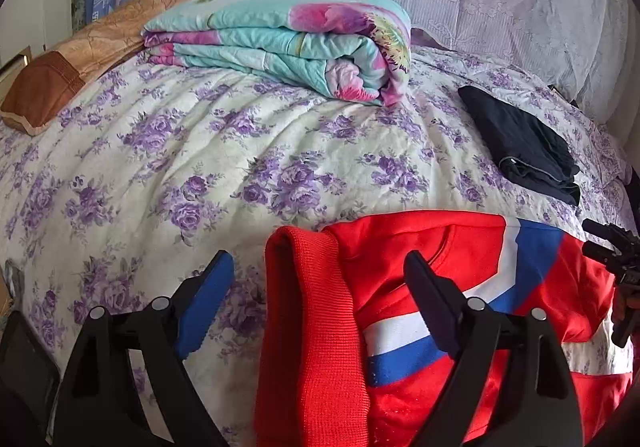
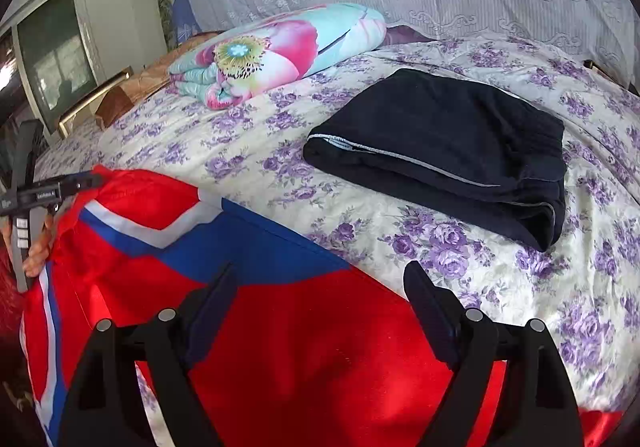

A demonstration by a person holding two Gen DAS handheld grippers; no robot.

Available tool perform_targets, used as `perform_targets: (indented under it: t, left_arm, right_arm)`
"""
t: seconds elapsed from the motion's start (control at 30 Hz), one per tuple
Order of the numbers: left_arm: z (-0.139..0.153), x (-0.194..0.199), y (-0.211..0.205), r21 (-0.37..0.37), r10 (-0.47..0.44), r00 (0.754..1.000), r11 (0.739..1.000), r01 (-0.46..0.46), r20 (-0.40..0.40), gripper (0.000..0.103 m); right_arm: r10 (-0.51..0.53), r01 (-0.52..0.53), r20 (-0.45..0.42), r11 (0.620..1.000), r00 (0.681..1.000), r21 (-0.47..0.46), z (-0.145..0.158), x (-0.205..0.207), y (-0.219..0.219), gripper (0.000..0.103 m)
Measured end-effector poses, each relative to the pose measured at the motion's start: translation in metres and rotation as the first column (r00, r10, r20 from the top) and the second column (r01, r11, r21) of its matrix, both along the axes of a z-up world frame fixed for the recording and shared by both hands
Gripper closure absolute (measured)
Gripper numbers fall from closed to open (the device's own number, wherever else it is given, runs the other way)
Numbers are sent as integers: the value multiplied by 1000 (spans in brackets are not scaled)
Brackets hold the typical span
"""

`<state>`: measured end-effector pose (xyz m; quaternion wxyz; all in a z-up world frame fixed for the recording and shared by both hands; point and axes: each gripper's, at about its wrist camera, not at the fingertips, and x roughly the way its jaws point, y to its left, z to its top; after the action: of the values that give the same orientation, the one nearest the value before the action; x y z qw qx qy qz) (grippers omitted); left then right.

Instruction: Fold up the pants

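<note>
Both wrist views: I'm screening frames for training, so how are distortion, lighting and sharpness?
Left wrist view: strong fisheye bulge in the bed, dark vignette corners, even daylight, sharp. Right wrist view: same bulge, red pants slightly soft near the lens, window bright but not glaring.

The red pants point(image 1: 448, 267) are smooth, faintly shiny cloth with a coarser ribbed knit band point(image 1: 316, 335); the bedsheet point(image 1: 168, 151) is matt, creased printed cotton, and the dark folded garment point(image 2: 444, 143) is soft and matt
</note>
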<state>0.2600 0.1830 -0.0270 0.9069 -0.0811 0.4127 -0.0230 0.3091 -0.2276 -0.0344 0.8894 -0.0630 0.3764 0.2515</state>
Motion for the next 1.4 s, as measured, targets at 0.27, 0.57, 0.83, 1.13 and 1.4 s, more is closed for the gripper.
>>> perform_targets:
  t: [0.27,0.57,0.83,1.13,1.4]
  left_arm:
    - [-8,9,8,-86,-24,999,996,20,-44,34]
    - [-9,12,12,-129,-42,998,991,36,-46,55]
    - [-2,8,21,-140,-8,1000,990,6,-13,58]
    - [-12,13,28,-235,-49,996,971,32,-70,59]
    - [9,-12,31,-234,-40,998,971,52,58,84]
  right_arm:
    - [147,-151,-51,986,988,-75,-12,26,17,39]
    - [146,-150,-58,986,988,-71,-16,27,22,96]
    - [78,-67,86,990,993,-124,23,-41,35,99]
    - [63,-40,167,989,984,-140,60,-107,43,99]
    - [70,-41,220,990,973,-133,74,-167,45,99]
